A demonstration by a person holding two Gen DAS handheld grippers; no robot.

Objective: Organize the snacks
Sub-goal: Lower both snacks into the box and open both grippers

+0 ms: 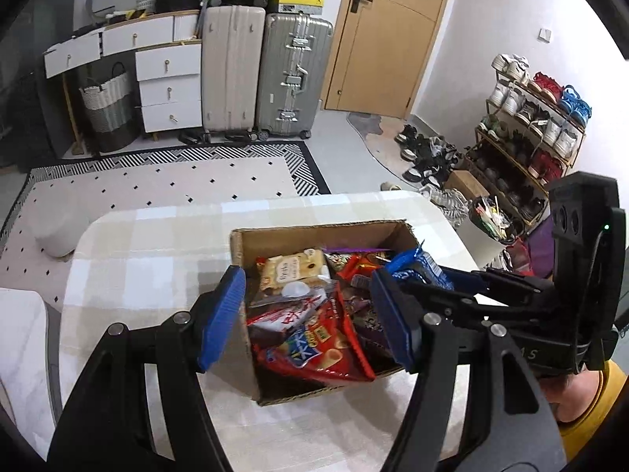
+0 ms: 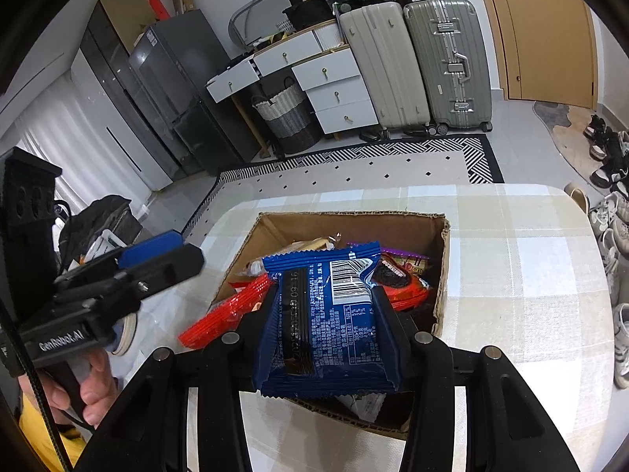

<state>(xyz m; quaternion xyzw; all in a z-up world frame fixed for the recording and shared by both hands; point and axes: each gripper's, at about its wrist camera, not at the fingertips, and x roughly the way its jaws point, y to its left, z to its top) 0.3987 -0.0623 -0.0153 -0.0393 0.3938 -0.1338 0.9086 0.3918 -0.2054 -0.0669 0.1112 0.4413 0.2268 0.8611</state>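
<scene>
A cardboard box full of snack packets stands on the checked table; it also shows in the right wrist view. My left gripper is open and empty, its blue pads straddling the box's left wall above a red snack bag. My right gripper is shut on a blue cookie packet and holds it above the box. That packet also shows in the left wrist view, as does the right gripper. A red wafer packet leans on the box's left edge.
The table's far edge borders a patterned rug. Suitcases, white drawers and a woven basket stand at the back wall. A shoe rack and loose shoes stand to the right. A white stool sits left.
</scene>
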